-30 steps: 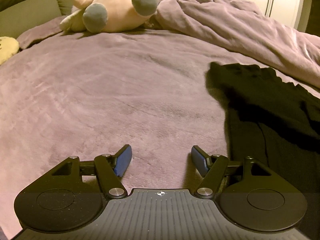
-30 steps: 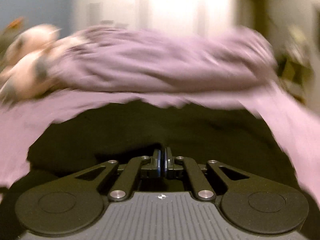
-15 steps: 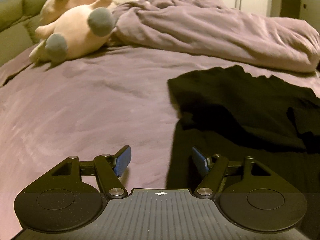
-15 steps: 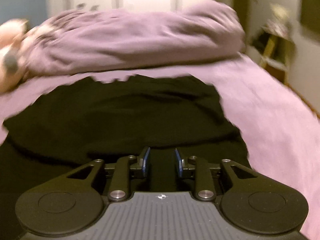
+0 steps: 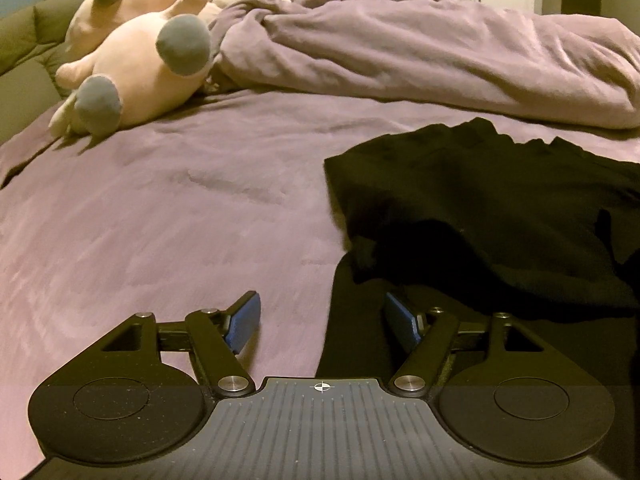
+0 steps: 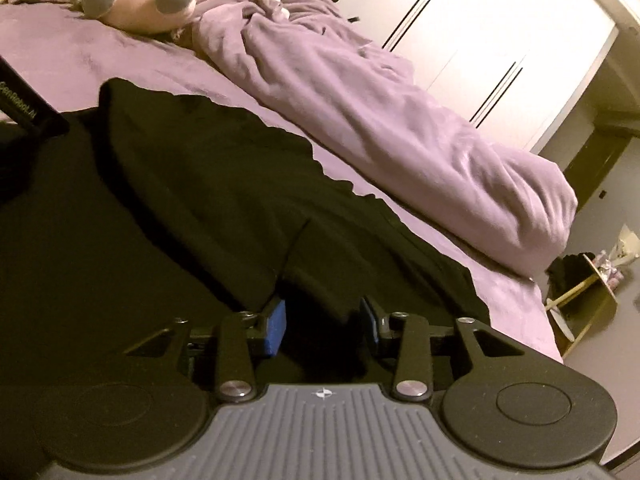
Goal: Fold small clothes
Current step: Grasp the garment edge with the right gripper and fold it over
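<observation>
Bedding took up most of both views: a mauve sheet [image 5: 168,216] stretched over the bed, a rumpled duvet [image 5: 420,48] heaped along its far side, and a pink plush toy [image 5: 136,64] with grey feet lying at the duvet's end. The black garment [image 5: 500,208] lay spread on the sheet in front of the duvet, its near layers overlapping (dark cloth made the folds hard to read). The left tool [image 5: 322,322] hovered with its jaws wide apart at the garment's left edge, nothing between them but sheet and cloth below. The right tool [image 6: 323,322] sat over the garment's right part, its jaws closing, a gap visible between the blue pads [image 6: 276,326]. Left of the garment the sheet lay bare; a small side table [image 6: 592,292] stood beyond the bed's edge.
</observation>
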A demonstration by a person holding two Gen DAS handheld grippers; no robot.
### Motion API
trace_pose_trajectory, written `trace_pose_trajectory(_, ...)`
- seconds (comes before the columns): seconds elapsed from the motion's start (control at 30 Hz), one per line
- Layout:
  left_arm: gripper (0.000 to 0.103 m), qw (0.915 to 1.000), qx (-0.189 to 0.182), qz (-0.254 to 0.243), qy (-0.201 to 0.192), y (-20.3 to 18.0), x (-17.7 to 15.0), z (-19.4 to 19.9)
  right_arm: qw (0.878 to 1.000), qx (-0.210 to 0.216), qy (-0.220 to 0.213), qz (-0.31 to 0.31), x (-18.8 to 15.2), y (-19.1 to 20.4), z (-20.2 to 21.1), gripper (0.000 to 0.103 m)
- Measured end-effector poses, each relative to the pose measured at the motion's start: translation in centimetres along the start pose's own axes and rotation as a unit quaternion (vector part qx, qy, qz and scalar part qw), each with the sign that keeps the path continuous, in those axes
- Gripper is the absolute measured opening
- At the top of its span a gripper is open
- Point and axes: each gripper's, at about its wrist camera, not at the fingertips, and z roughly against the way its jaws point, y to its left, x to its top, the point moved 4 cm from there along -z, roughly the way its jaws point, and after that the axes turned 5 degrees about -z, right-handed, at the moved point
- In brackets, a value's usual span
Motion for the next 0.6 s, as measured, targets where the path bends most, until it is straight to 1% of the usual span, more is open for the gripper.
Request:
trace_pose_trajectory(0.03, 0.075, 1.0000, 0.003, -0.002, -0.001, -0.2, 0.2, -0.2, 1.000, 0.000, -0.003, -0.014, 0.4, -0.3, -0.2, 0.003)
trace_pose_trajectory(0.07, 0.075, 1.0000, 0.005, -0.004, -0.002, -0.3, 0.4, -0.4, 0.999, -0.004, -0.013, -0.032, 0.8, -1.0, -0.3, 0.003)
trace_pose_trajectory(0.13, 0.075, 0.9999, 0.011, -0.007, -0.005, -0.5, 0.7, -0.8, 0.995, -0.030, -0.035, -0.090, 1.4, -3.5, -0.1, 0.002)
trace_pose_trajectory(0.2, 0.075, 0.9998, 0.016, -0.007, -0.008, -0.5, 0.9, -1.4, 0.979, -0.063, -0.036, -0.189, 1.0, -7.4, -0.1, 0.003)
trace_pose_trajectory(0.23, 0.075, 0.9998, 0.018, -0.006, -0.007, -0.5, 0.9, -1.6, 0.965, -0.069, -0.028, -0.250, 0.2, -9.6, -0.3, 0.003)
trace_pose_trajectory(0.27, 0.075, 0.9998, 0.019, -0.003, -0.006, -0.5, 0.9, -1.9, 0.948, -0.062, -0.016, -0.312, -0.9, -11.6, -0.6, 0.003)
trace_pose_trajectory(0.33, 0.077, 0.9997, 0.021, 0.006, -0.004, -0.3, 1.0, -2.3, 0.908, -0.022, 0.014, -0.418, -3.8, -14.7, -1.7, 0.003)
trace_pose_trajectory(0.4, 0.077, 0.9996, 0.021, 0.018, -0.004, 0.0, 1.1, -2.5, 0.867, 0.013, 0.047, -0.496, -6.8, -16.6, -2.8, 0.004)
trace_pose_trajectory(0.43, 0.078, 0.9995, 0.021, 0.023, -0.003, 0.1, 1.1, -2.5, 0.852, 0.021, 0.057, -0.520, -7.9, -17.0, -3.0, 0.005)
trace_pose_trajectory(0.47, 0.078, 0.9994, 0.019, 0.027, -0.002, 0.2, 1.2, -2.5, 0.840, 0.035, 0.057, -0.539, -8.8, -17.4, -3.1, 0.005)
trace_pose_trajectory(0.5, 0.078, 0.9994, 0.018, 0.030, -0.001, 0.3, 1.2, -2.5, 0.830, 0.049, 0.049, -0.553, -9.3, -17.5, -2.9, 0.005)
trace_pose_trajectory(0.57, 0.078, 0.9994, 0.018, 0.031, 0.001, 0.3, 1.3, -2.6, 0.817, 0.069, 0.042, -0.572, -9.6, -17.6, -2.7, 0.008)
trace_pose_trajectory(0.6, 0.077, 0.9994, 0.019, 0.031, 0.002, 0.3, 1.4, -2.6, 0.810, 0.079, 0.036, -0.580, -9.6, -17.6, -2.6, 0.011)
